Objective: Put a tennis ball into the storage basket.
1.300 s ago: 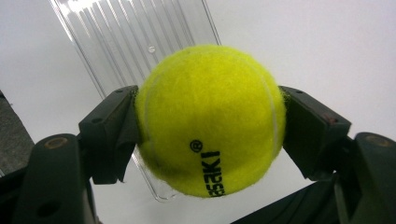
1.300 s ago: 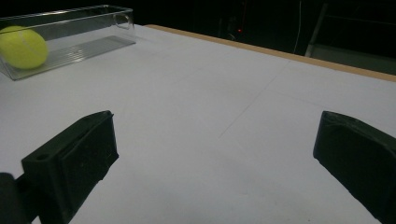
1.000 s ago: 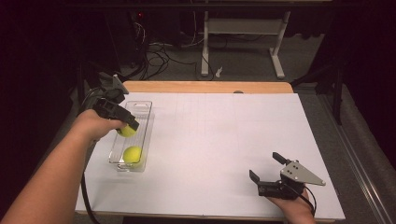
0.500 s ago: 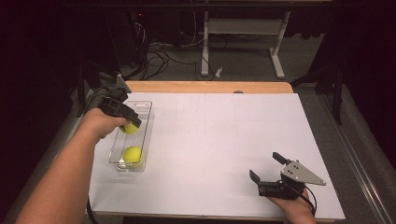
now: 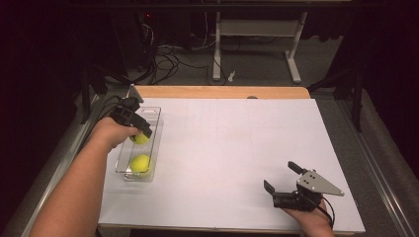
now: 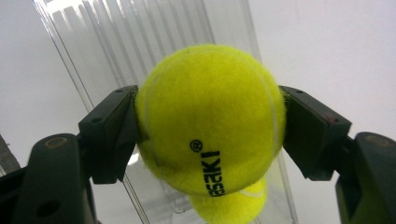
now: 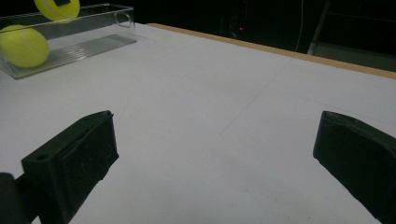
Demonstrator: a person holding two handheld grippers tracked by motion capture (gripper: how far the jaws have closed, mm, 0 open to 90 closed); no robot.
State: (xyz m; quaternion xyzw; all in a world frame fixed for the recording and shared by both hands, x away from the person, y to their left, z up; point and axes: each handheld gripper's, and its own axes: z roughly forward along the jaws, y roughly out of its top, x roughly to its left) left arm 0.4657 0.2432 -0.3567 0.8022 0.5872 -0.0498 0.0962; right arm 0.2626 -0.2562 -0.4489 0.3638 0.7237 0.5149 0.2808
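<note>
Here we have the left gripper (image 5: 140, 132) clamped on a yellow tennis ball (image 6: 210, 116), its jaws pressing the ball from both sides so that the felt bulges between the pads. In the high view we hold that ball (image 5: 140, 138) inside the far half of a clear plastic tray (image 5: 155, 114) that lies lengthwise near the left edge of the white surface (image 5: 232, 148); whether it touches the ribbed tray floor we cannot tell. A second tennis ball (image 5: 140, 163) rests in the near half of the tray, just beside the held one; in the left gripper view we see it (image 6: 233, 205) peeking out below the gripped ball.

Our right gripper (image 5: 285, 177) sits low at the near right corner of the surface, well apart from the tray. Its jaws stand wide open with nothing between them, only bare white surface ahead (image 7: 215, 154).
</note>
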